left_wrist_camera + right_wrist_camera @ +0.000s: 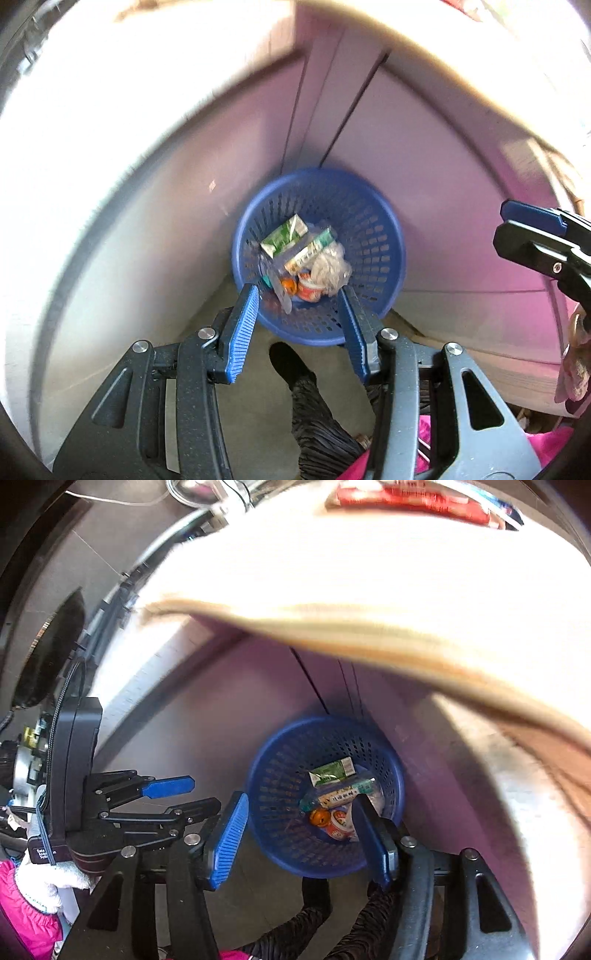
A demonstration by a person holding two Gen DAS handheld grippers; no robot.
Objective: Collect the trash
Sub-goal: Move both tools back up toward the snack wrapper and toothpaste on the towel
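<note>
step: drop done, I judge; trash in basket (384, 236)
L gripper (301, 325): spread, empty
R gripper (301, 838): spread, empty
next: I find more trash

A small white label (46, 853) on the black device body of the left gripper (192, 795) begins "Data Acqu…"; the rest is unreadable. Print on the cartons (332, 771) below the right gripper (301, 840) is too blurred to read.

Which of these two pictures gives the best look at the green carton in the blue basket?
The left wrist view. There the green carton lies in plain sight on top of the trash in the basket, fairly sharp. In the right wrist view the carton also shows unblocked, but it is smaller and blurrier.
</note>
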